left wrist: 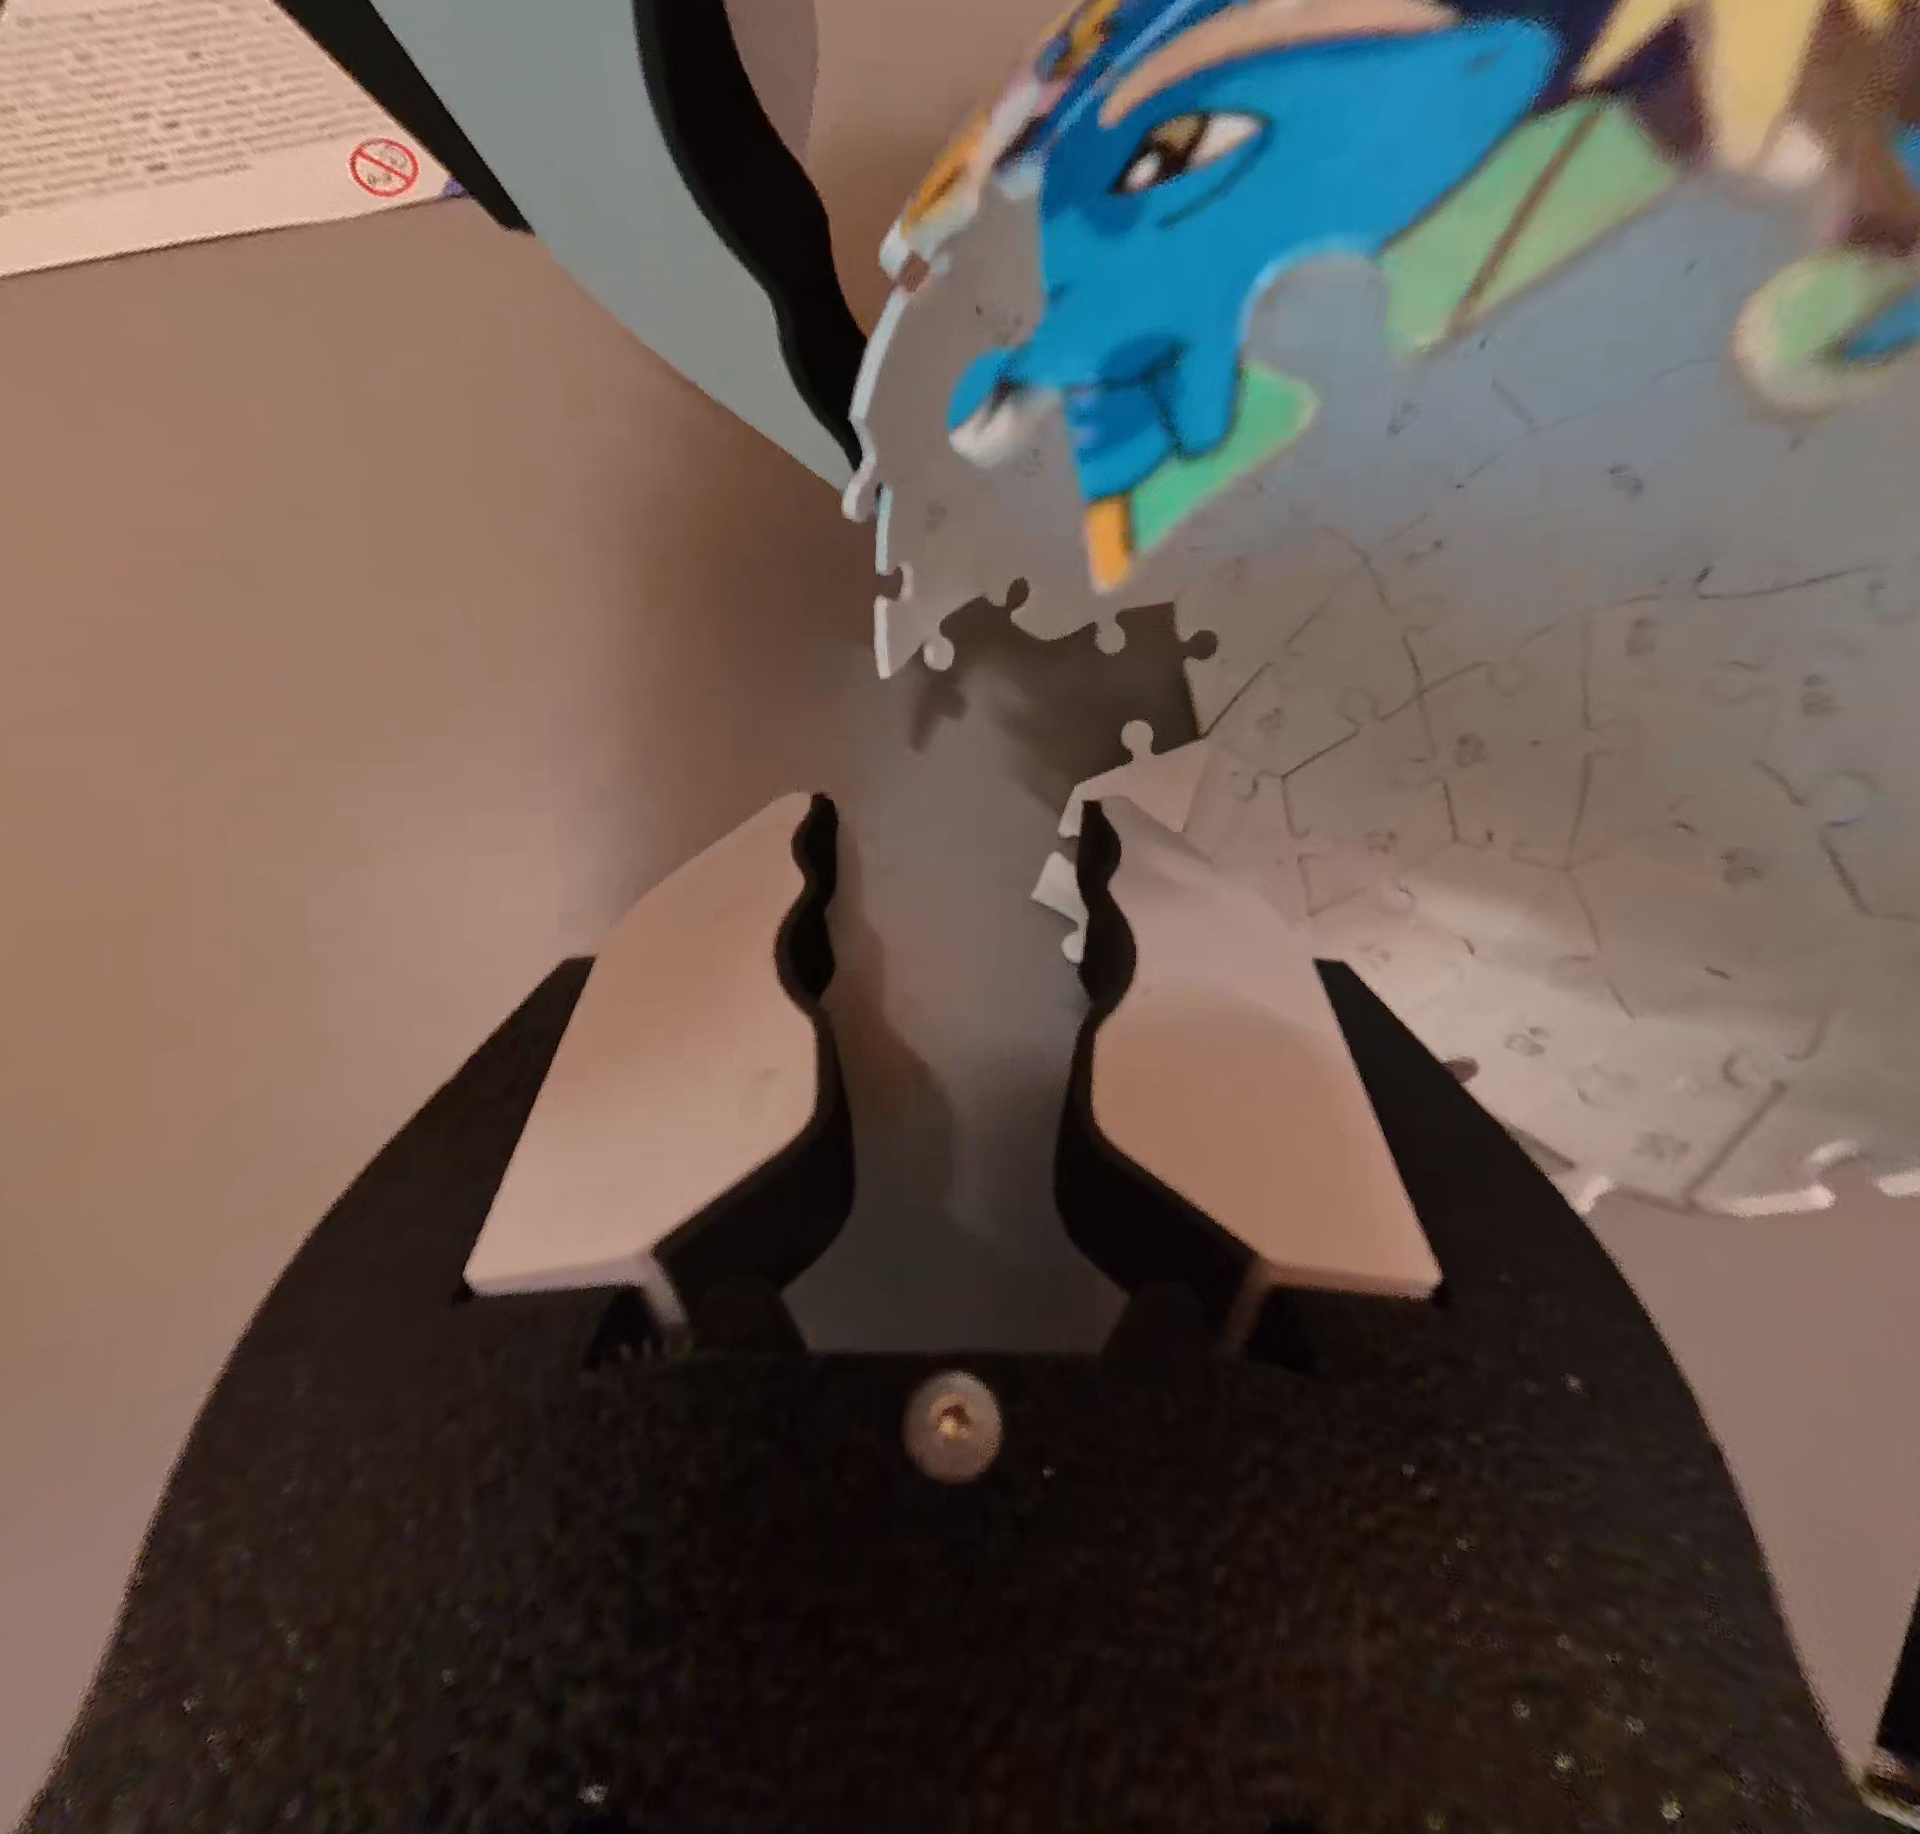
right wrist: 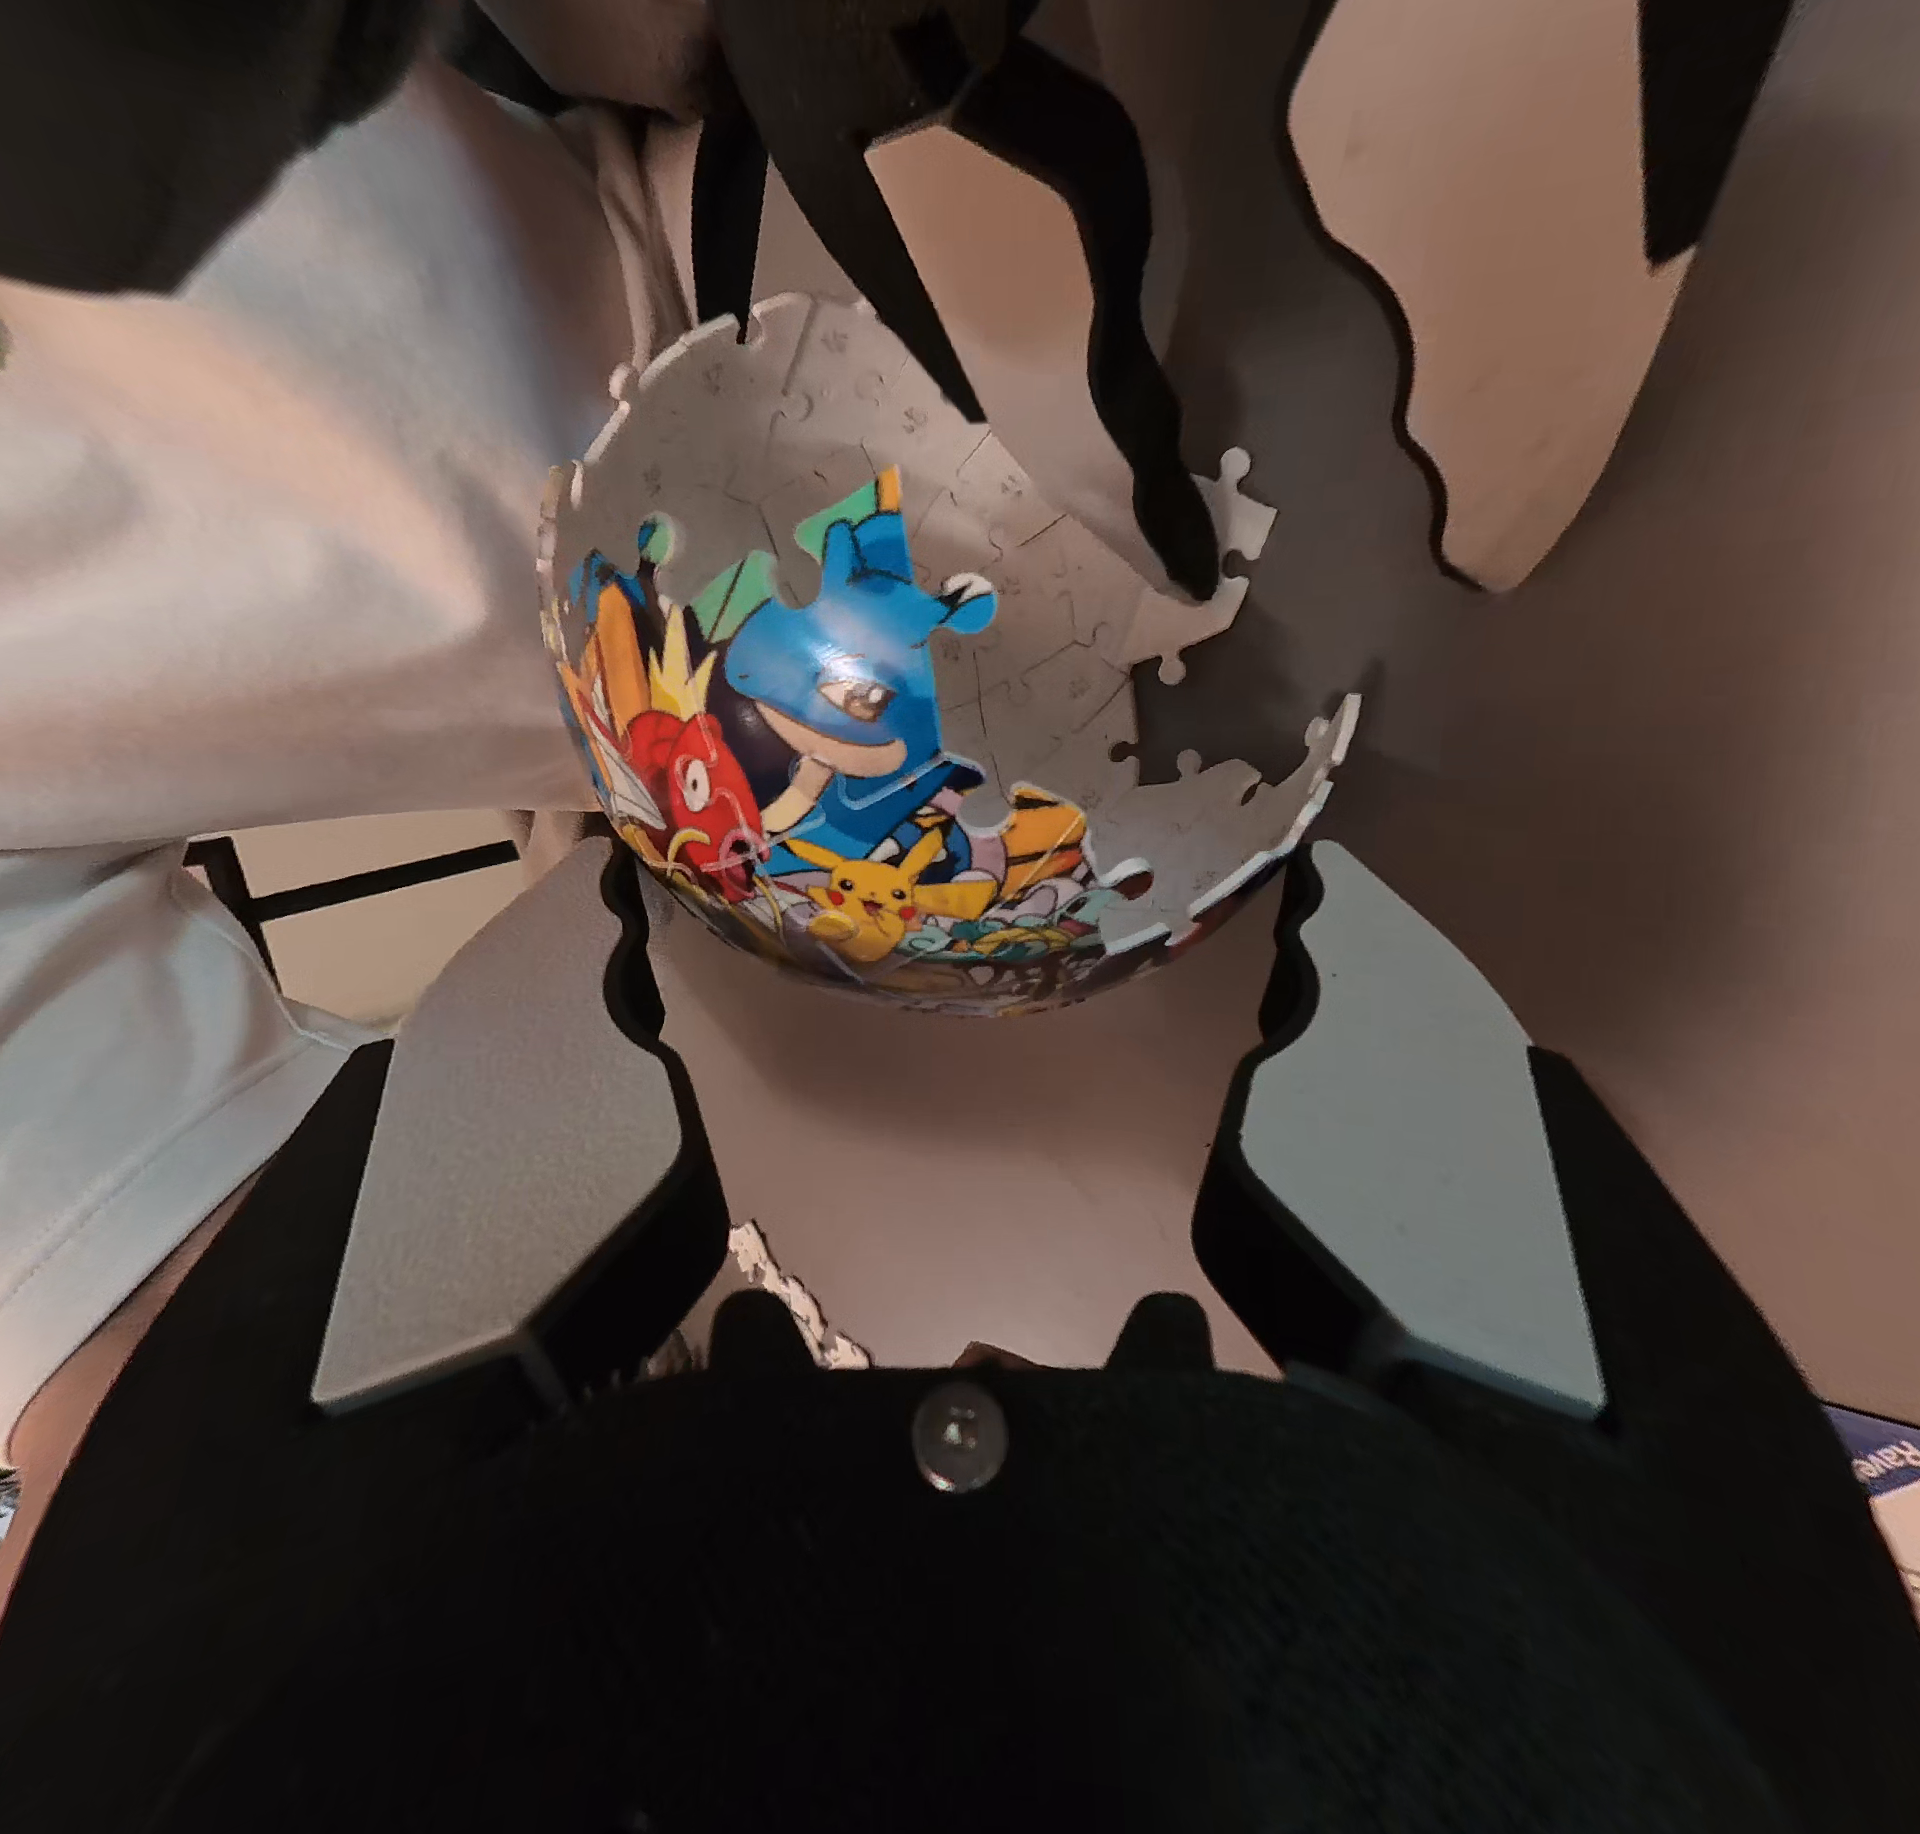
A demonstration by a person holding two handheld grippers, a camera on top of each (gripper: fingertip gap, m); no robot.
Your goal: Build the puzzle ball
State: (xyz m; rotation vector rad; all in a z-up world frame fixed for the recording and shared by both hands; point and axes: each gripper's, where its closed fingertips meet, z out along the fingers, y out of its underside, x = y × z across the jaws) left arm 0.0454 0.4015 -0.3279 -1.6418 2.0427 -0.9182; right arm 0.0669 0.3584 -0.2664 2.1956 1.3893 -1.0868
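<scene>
Puzzle ball [right wrist: 831, 745]: part-built, open shell, printed cartoon outside, plain grey inside w/ jagged tabbed rim; sits between the two claws above a tan tabletop [left wrist: 364, 641]

Left claw [left wrist: 951, 818]: fingers narrowly apart, right fingertip against a loose-looking grey piece [left wrist: 1055, 885] at the shell's rim gap; whether it pinches, cannot tell

Right claw [right wrist: 956, 880]: spread wide, fingertips either side of the ball's lower half, contact unclear

Printed sheet [left wrist: 177, 111]: far left corner

Person's pale sleeve [right wrist: 260, 558]: behind the ball
</scene>
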